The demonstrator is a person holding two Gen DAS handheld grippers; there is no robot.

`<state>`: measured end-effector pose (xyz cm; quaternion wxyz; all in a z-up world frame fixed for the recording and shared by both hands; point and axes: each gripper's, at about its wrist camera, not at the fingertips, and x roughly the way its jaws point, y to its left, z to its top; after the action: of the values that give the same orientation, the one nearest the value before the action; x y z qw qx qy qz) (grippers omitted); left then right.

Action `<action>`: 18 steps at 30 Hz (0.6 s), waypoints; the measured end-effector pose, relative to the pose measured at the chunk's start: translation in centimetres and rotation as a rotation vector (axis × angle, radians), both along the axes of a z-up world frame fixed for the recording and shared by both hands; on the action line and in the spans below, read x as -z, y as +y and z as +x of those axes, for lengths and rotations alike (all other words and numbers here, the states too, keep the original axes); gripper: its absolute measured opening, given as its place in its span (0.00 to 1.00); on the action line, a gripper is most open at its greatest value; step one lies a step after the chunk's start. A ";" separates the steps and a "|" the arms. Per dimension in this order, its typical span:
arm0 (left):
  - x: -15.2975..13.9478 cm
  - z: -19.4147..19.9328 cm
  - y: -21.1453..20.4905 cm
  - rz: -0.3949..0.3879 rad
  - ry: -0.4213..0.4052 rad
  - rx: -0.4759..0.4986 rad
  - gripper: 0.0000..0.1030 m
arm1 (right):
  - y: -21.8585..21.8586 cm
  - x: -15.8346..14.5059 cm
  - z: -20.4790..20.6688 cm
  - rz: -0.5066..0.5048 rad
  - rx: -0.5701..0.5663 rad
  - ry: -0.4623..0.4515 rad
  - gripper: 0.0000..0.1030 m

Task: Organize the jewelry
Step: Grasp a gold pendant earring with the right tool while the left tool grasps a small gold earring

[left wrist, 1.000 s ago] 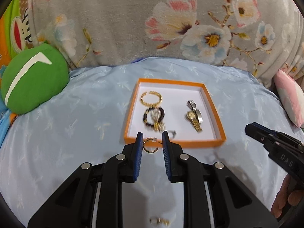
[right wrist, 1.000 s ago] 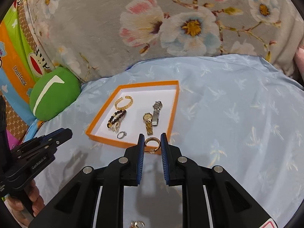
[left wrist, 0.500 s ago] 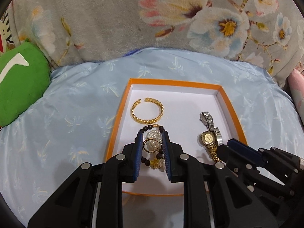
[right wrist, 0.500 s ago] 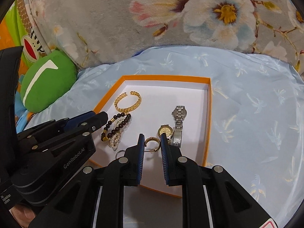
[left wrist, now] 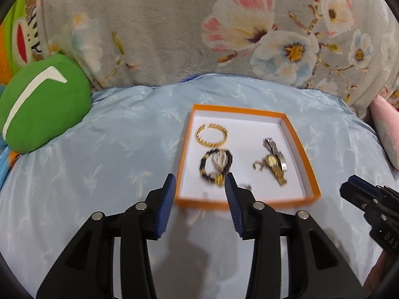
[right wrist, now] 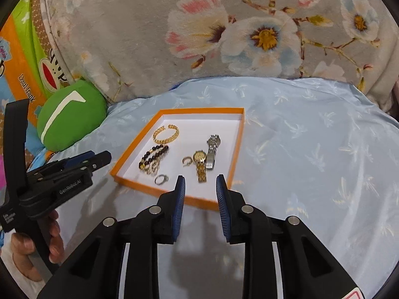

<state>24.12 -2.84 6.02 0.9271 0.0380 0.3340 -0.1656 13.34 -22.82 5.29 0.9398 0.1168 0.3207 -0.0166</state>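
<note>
Two grippers in view, both with black frames and ribbed blue pads, both spread wide with nothing between the fingers: left gripper (left wrist: 200, 183), right gripper (right wrist: 198, 184). One shallow tray (right wrist: 238, 149), rectangular, orange on the rim and outer wall, smooth white inside, resting on the light blue sheet (right wrist: 311, 154) with its pale printed sprigs. Inside the tray, six pieces counted in the right wrist view: one gold cuff bangle (right wrist: 166, 133), open at one side and chain-textured, farthest from the fingers; one bracelet of dark round beads (right wrist: 152, 155) lying together with a pale beaded piece, ahead and left of the right fingers; one small silver ring (right wrist: 161, 179), just ahead-left of the left pad of the right gripper; one small gold hoop (right wrist: 186, 161), open, ahead of the fingers and beside the watches; two wristwatches touching each other, one gold watch (right wrist: 200, 165) with a metal link strap and one silver watch (right wrist: 212, 149) with a link strap, straight ahead of the gap between the right fingers. Seen from the left wrist, slightly blurred, tray (left wrist: 183, 154) just beyond the fingertips, its near left corner between them, beaded bracelet (left wrist: 215, 165) close to the right pad. One round green plush cushion (left wrist: 42, 107) with a white stripe, far left. One grey fleecy floral blanket (left wrist: 199, 37) behind.
</note>
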 end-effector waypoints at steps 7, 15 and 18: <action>2.3 -6.4 3.6 -0.017 0.086 -0.002 0.43 | 1.5 3.7 -6.9 0.057 0.019 0.089 0.30; 5.5 -9.5 2.6 -0.030 0.175 0.012 0.43 | 3.5 6.1 -7.7 0.073 0.017 0.162 0.30; 6.2 -9.7 2.4 -0.018 0.187 0.007 0.43 | 3.7 6.4 -7.3 0.070 0.021 0.183 0.30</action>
<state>14.44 -0.45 -0.15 0.8917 0.0152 0.4172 -0.1748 6.00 -19.09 -1.16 0.9016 0.1511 0.4045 -0.0259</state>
